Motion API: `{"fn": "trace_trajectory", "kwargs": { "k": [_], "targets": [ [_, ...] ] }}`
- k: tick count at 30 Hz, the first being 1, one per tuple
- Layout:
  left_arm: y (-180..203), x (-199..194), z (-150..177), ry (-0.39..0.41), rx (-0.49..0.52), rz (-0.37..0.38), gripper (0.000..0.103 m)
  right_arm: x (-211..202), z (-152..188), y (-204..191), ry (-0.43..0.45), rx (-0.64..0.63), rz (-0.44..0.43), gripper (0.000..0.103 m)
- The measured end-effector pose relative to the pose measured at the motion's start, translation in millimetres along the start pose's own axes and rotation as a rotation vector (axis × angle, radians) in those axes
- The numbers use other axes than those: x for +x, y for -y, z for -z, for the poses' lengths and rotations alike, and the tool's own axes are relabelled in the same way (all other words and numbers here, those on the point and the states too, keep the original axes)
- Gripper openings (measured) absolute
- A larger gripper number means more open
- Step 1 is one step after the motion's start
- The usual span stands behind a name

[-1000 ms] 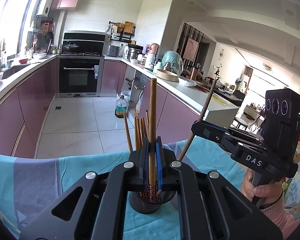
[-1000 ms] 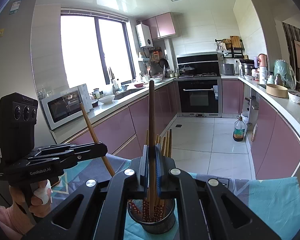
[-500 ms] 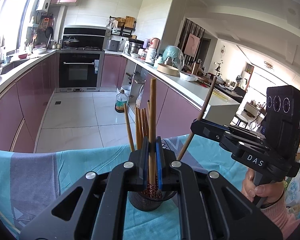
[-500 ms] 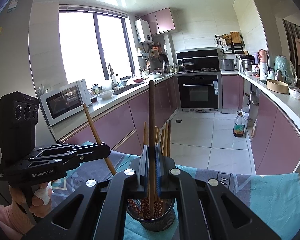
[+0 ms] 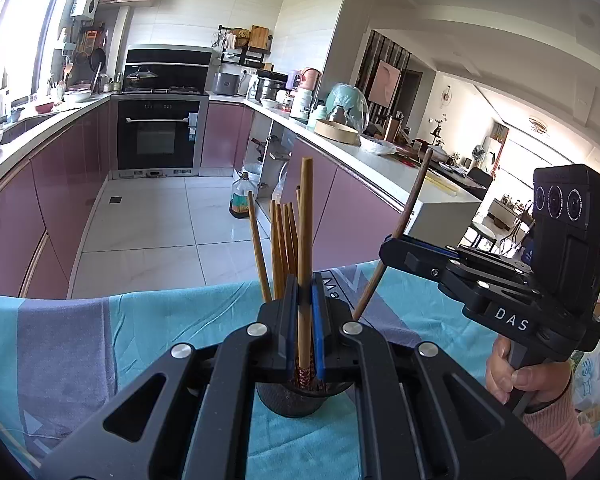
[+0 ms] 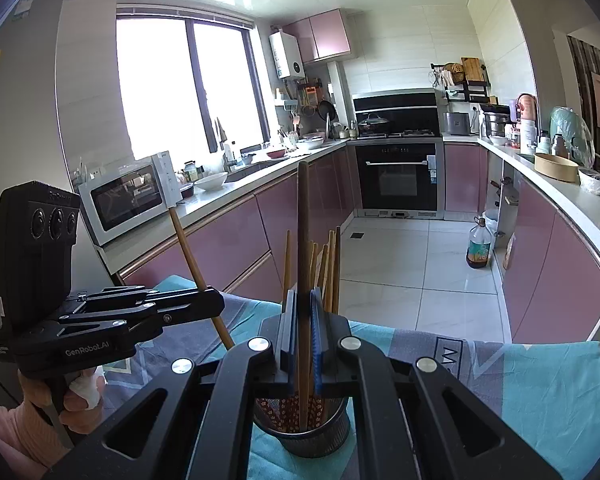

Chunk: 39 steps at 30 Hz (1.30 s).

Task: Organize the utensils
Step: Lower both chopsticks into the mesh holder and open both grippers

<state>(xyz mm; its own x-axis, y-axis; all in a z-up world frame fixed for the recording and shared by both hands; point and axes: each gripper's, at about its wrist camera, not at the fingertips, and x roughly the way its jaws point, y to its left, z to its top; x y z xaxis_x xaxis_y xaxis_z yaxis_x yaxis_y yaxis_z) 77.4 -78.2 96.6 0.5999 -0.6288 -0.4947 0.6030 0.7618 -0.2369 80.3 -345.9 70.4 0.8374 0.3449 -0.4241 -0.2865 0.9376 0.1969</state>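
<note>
the left gripper (image 5: 305, 308) pinches a light chopstick (image 5: 306, 216) and the right gripper (image 6: 303, 312) a darker chopstick (image 6: 303, 216), both above the mesh holder (image 6: 300, 436) (already part-filled), so each wants lowering upright before release.

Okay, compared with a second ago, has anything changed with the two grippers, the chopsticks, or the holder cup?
Nothing visibly changed. The left gripper stays shut on a light wooden chopstick and the right gripper on a darker brown chopstick, both over the dark mesh holder cup on the teal and grey cloth.
</note>
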Motion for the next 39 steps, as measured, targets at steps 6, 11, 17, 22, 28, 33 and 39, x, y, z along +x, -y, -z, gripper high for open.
{"fn": "trace_trajectory", "kwargs": {
  "k": [6,11,17,22,28,33,39],
  "targets": [
    [-2,7,-1,-0.010,-0.003,0.003,0.007,2,3,3,-0.009,-0.002,-0.001,0.005],
    [-3,12,1,-0.020,-0.003,0.003,0.007,5,5,4,-0.018,-0.005,-0.002,0.005],
    [-6,18,0,-0.028,-0.005,0.006,0.007,7,7,3,-0.027,-0.009,-0.003,0.005],
    [-9,25,-1,-0.034,-0.003,0.008,0.007,9,8,3,-0.034,-0.010,-0.006,0.005],
    [-12,30,1,-0.043,-0.001,0.007,0.007,13,9,2,-0.048,-0.013,-0.007,0.005],
    [-11,38,1,-0.054,0.004,0.008,0.007,19,9,0,-0.058,-0.018,-0.009,0.005],
    [-11,47,1,-0.065,0.008,0.007,0.007,21,11,0,-0.068,-0.020,-0.010,0.005]
  ]
}}
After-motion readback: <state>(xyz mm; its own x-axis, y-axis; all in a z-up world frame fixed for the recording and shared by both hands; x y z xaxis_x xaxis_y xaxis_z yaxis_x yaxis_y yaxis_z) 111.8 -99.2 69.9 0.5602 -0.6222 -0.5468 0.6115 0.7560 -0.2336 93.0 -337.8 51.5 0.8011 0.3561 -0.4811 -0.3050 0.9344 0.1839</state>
